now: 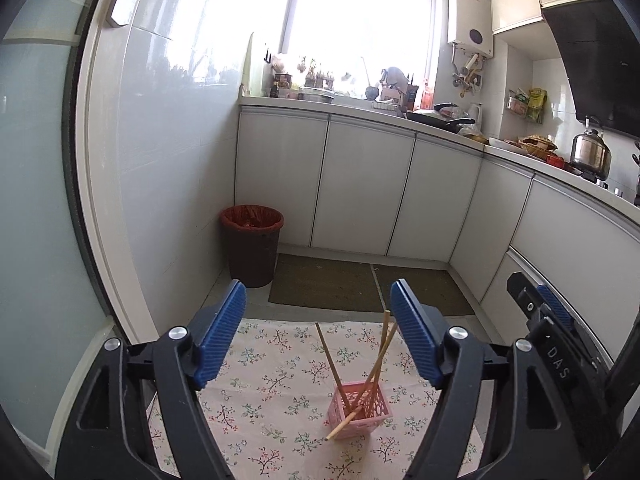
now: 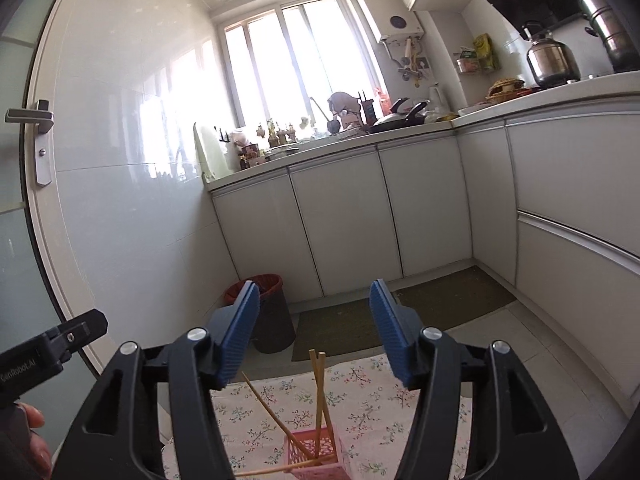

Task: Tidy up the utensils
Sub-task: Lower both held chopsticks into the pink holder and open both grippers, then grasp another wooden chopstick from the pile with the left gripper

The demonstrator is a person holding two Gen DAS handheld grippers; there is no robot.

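Left gripper (image 1: 318,334): jaws spread wide, blue ribbed pads (image 1: 222,334) apart, nothing between them and nothing held. Right gripper (image 2: 314,330): likewise parted wide, pads (image 2: 240,334) clear of everything, empty (a fingertip (image 2: 30,416) shows at 8 o'clock in the right wrist view, beside the left gripper's black body).

Below and just ahead of both, at 6 o'clock: a small pink basket (image 1: 360,406), square, with lattice sides, standing upright on a floral cloth (image 1: 272,364). Four chopsticks (image 1: 332,360) in it, pale wood, thin. One leaning toward 11 o'clock in the left wrist view, two crossing and rising toward 1 o'clock, their tips between the pads in the picture yet touching neither. A fourth poking out through the basket's near side, its end resting low by the cloth at 7 o'clock of the basket.

Farther out at 10 o'clock: a dark bin (image 1: 252,246) with a red liner against the tiled wall. At 12 o'clock: brown mats (image 1: 326,286), then white cabinets (image 1: 360,184) under a cluttered counter and bright window. At 2 o'clock: a steel kettle (image 1: 591,152).
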